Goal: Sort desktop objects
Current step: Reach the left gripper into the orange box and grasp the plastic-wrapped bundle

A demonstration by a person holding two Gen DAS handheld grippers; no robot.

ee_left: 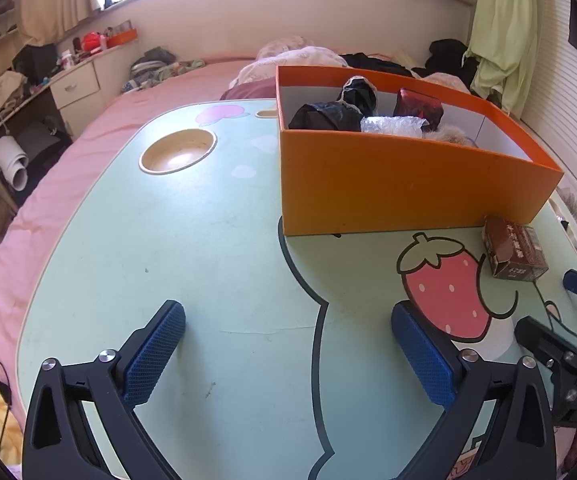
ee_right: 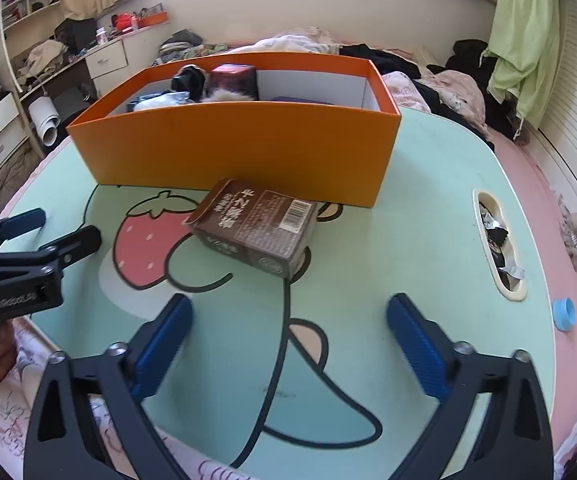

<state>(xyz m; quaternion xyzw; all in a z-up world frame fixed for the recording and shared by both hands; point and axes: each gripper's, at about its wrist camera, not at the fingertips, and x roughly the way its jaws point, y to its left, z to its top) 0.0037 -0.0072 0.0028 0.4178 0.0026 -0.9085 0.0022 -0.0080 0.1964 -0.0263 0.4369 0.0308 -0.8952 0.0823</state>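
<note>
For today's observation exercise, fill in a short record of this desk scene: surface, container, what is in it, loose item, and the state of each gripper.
surface: green cartoon table with a strawberry print
container: orange box, open top, standing on the table
in box: black bags, bubble wrap, a dark red item, something furry
loose item: brown carton lying on its side in front of the box
left gripper: open, empty
right gripper: open, empty, facing the carton

left wrist: low over worktop (ee_left: 216, 240), facing orange box (ee_left: 400, 188) upper right | right wrist: same box (ee_right: 240, 148) upper centre, nearer brown carton (ee_right: 256, 226); both shared
</note>
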